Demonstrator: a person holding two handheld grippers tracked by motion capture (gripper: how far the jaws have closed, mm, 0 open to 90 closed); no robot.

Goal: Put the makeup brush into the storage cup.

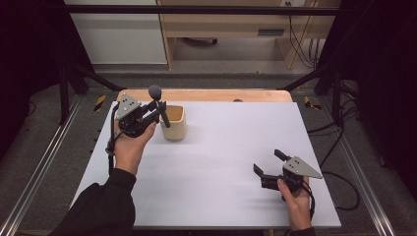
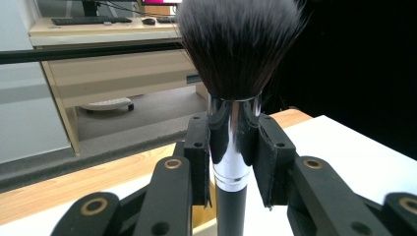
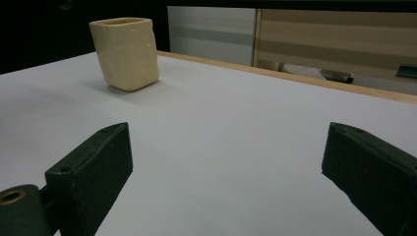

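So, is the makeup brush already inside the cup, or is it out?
Partly in: the left hand-held gripper holds the makeup brush bristles up, and its handle tip dips past the rim of the cup.

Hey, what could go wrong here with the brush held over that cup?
1. The left gripper holds the makeup brush by its shiny metal collar; it might slip or tilt between the fingers.
2. The handle end sits at the rim of the cream cup; a push could tip the cup, since nothing steadies it.
3. The right gripper rests open, far from the cup.
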